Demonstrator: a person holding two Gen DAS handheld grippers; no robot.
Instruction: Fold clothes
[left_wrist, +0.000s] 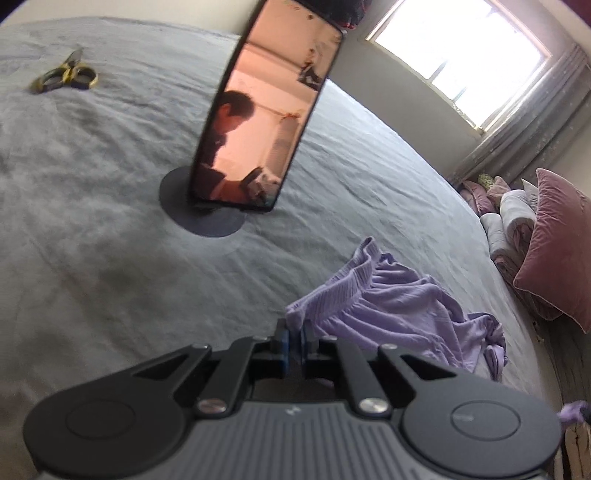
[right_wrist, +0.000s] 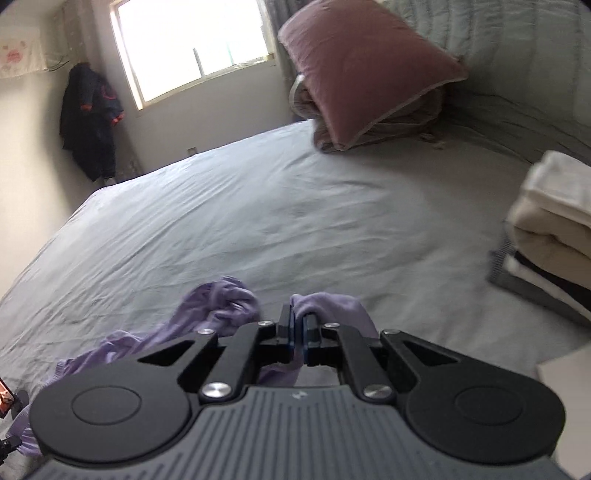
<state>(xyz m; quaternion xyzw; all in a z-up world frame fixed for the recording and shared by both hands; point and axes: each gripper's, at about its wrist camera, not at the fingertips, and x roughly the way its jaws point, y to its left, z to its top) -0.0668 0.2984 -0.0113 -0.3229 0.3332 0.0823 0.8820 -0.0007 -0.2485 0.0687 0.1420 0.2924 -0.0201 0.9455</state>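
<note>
Your left hand-held gripper (left_wrist: 295, 334) body hides the near part of the lilac garment (left_wrist: 391, 310). The phone (left_wrist: 266, 110) top is cut off by the upper edge. The scissors (left_wrist: 66, 72) are blurred. In the right view, the folded stack (right_wrist: 554, 229) runs past the right edge.
</note>
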